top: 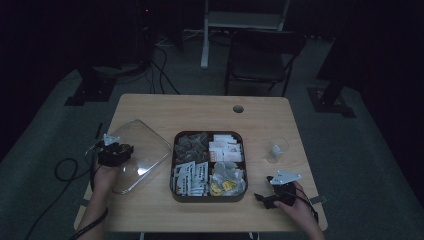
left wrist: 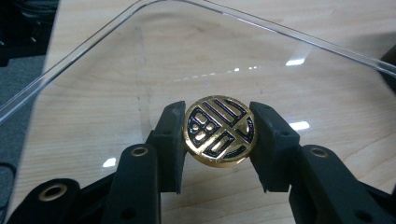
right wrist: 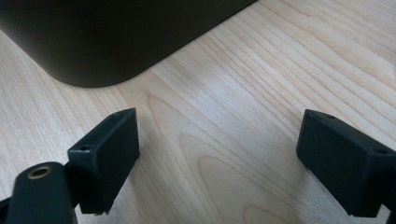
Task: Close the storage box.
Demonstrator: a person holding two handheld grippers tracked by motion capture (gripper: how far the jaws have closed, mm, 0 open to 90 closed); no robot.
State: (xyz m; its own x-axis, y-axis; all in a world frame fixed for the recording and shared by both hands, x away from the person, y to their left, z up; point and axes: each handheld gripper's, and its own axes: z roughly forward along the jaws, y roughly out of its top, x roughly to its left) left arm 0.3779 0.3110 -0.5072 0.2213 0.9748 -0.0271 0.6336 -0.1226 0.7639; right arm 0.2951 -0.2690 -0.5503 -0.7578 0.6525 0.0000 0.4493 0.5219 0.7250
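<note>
Left gripper [left wrist: 218, 140]: jaws closed on the gold knob [left wrist: 219, 130] of the clear lid [top: 137, 155]
Lid: off the box [top: 208, 200], on the table [top: 165, 107] to its left
Right gripper [right wrist: 217, 161]: jaws wide apart, empty, near the box corner
Progress: box uncovered; lid apparently not released

We see the tray [top: 175, 165] at the centre of the bench [top: 200, 107], its four compartments holding packets. The lid [top: 145, 145] lies left of it on the bench, the cup [top: 276, 149] to its right. Behind the bench, at upper centre, stands a chair [top: 260, 60].
</note>
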